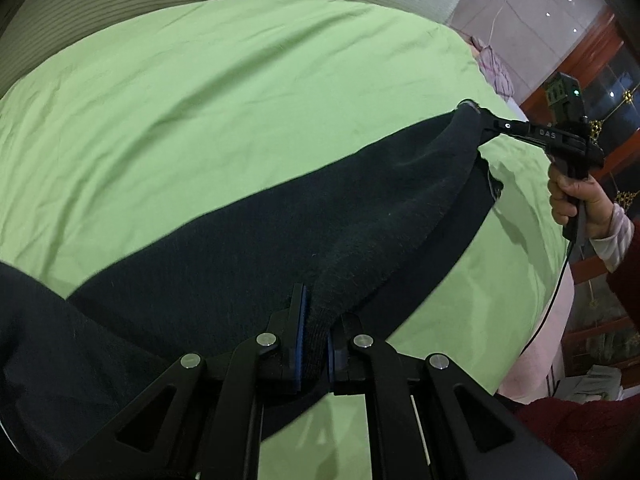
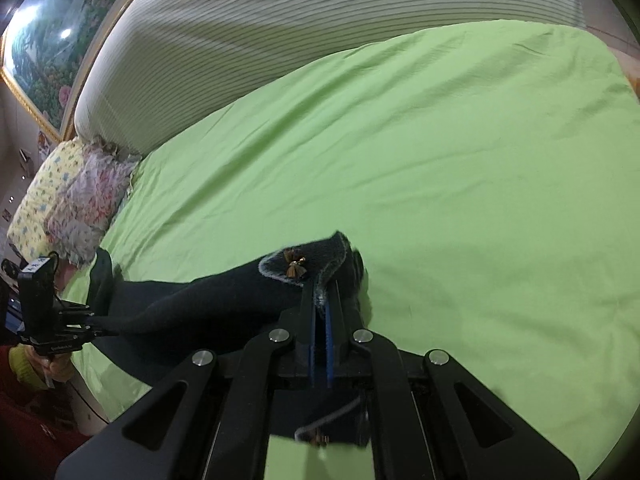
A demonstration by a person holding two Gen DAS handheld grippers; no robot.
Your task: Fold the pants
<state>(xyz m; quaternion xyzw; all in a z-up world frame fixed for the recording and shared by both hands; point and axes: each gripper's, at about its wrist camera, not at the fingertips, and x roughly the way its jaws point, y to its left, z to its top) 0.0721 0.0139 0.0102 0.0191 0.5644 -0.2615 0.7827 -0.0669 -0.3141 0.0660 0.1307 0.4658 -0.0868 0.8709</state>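
Observation:
Dark pants [image 1: 280, 248] stretch across a green bedsheet [image 1: 200, 100], held up between both grippers. My left gripper [image 1: 316, 320] is shut on one end of the pants; a fold of dark knit fabric sits between its blue pads. My right gripper [image 2: 322, 300] is shut on the other end, a fuzzy grey-trimmed edge with a small brown bow [image 2: 294, 266]. The right gripper also shows in the left wrist view [image 1: 474, 110], pinching the far corner. The left gripper shows in the right wrist view [image 2: 100, 326] at the far left, holding the pants [image 2: 208, 296].
A white striped bolster [image 2: 280, 32] runs along the far edge of the bed. Floral pillows [image 2: 72, 200] lie at the bed's left end. Wooden cabinets [image 1: 592, 80] stand beyond the bed. The green sheet [image 2: 460, 160] spreads wide beyond the pants.

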